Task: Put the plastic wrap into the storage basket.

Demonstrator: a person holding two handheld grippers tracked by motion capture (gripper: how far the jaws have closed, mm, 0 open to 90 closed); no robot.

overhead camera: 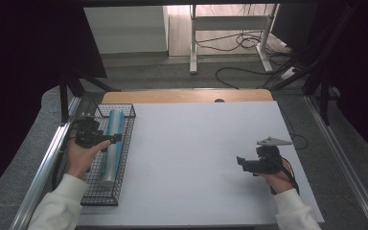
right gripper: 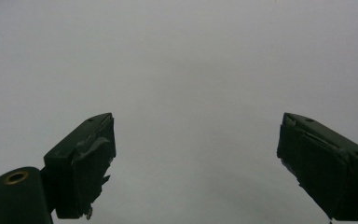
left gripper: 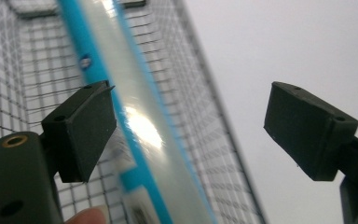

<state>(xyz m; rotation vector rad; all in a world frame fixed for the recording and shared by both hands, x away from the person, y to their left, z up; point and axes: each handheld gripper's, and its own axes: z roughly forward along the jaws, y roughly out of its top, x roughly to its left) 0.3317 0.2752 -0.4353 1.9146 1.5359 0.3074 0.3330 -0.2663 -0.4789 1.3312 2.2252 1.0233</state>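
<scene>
One long roll of clear film with blue edging [overhead camera: 112,146] lies lengthwise in the black wire mesh basket [overhead camera: 124,158] at the left edge of the white table top [overhead camera: 201,158], and your left gripper [overhead camera: 109,139] hovers just over its middle. In the left gripper view the roll [left gripper: 140,135] runs between the two black jaws, which stand wide apart and press on nothing. Your right gripper [overhead camera: 240,161] sits well apart on the bare white surface, its jaws likewise spread with nothing between them.

Expect the roll to be light but long, so a grip near one end would likely let it tip. Its glossy wrap looks slippery, and a hard squeeze may dent the film. Take hold across the middle, square to its length, clear of the basket's mesh wall.
</scene>
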